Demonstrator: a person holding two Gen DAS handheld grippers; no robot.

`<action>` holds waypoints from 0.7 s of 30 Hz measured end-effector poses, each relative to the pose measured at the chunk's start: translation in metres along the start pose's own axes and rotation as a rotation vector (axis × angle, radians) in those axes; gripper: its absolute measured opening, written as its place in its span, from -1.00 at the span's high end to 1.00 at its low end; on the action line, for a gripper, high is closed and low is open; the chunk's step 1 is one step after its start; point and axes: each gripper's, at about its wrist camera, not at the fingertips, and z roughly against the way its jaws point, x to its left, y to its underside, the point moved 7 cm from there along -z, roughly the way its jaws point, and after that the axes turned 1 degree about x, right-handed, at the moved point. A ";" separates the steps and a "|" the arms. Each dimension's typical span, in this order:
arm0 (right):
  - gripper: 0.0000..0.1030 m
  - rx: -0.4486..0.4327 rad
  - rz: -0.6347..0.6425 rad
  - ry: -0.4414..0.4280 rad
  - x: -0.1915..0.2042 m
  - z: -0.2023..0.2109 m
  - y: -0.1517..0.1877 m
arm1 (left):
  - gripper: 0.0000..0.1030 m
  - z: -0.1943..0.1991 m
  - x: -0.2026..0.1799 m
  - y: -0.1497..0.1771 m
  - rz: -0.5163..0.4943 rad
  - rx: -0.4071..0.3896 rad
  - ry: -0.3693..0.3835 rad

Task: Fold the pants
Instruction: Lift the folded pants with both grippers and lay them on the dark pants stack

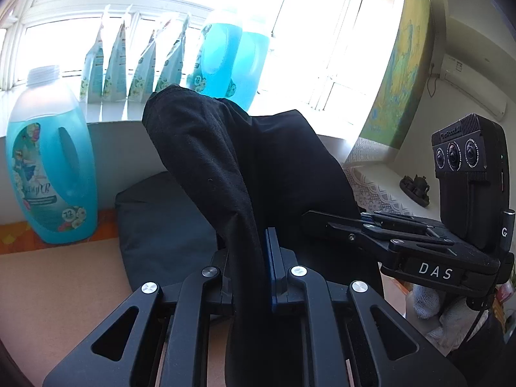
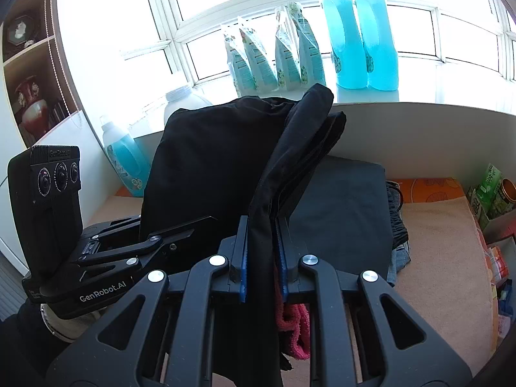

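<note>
Two tools are up, a left tool (image 1: 250, 258) and a right tool (image 2: 261, 258), with one pair of black pants (image 2: 213, 161) between them. Four refill pouches (image 2: 274, 61) stand in a row on the windowsill, beside two tall blue bottles (image 2: 361, 38). Two more blue bottles (image 2: 124, 158) stand lower down by the counter (image 2: 441, 242) (a pale third one sits behind them). One pink cloth (image 2: 295, 332) lies below.
</note>
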 end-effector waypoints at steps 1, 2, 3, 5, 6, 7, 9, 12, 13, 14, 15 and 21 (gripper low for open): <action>0.70 0.002 -0.005 0.000 -0.005 -0.007 -0.003 | 0.78 -0.006 0.003 -0.002 -0.002 0.001 -0.005; 0.70 0.005 -0.010 -0.001 -0.011 -0.014 -0.005 | 0.78 -0.012 0.005 -0.004 -0.004 0.003 -0.010; 0.70 0.008 -0.012 0.000 -0.016 -0.020 -0.008 | 0.78 -0.019 0.008 -0.005 -0.006 0.005 -0.016; 0.70 0.015 -0.015 0.001 -0.025 -0.034 -0.012 | 0.78 -0.031 0.016 -0.007 0.001 0.005 -0.022; 0.70 0.021 -0.020 0.000 -0.030 -0.041 -0.013 | 0.78 -0.037 0.021 -0.007 0.012 0.005 -0.024; 0.70 0.028 -0.022 0.000 -0.034 -0.048 -0.014 | 0.78 -0.043 0.027 -0.007 0.025 0.008 -0.025; 0.70 0.045 -0.016 0.015 -0.042 -0.062 -0.014 | 0.78 -0.056 0.038 -0.006 0.042 0.014 -0.036; 0.70 0.078 -0.025 0.037 -0.058 -0.082 -0.010 | 0.79 -0.069 0.052 -0.003 0.047 0.018 -0.073; 0.70 0.089 -0.031 0.049 -0.065 -0.088 -0.008 | 0.79 -0.074 0.056 -0.002 0.042 0.023 -0.082; 0.70 0.098 -0.035 0.067 -0.072 -0.092 -0.006 | 0.78 -0.079 0.060 0.000 0.029 0.033 -0.100; 0.71 0.104 -0.037 0.091 -0.079 -0.096 -0.004 | 0.78 -0.083 0.065 0.002 0.017 0.042 -0.123; 0.72 0.112 -0.043 0.213 -0.104 -0.099 -0.001 | 0.55 -0.091 0.089 0.017 0.022 0.100 -0.201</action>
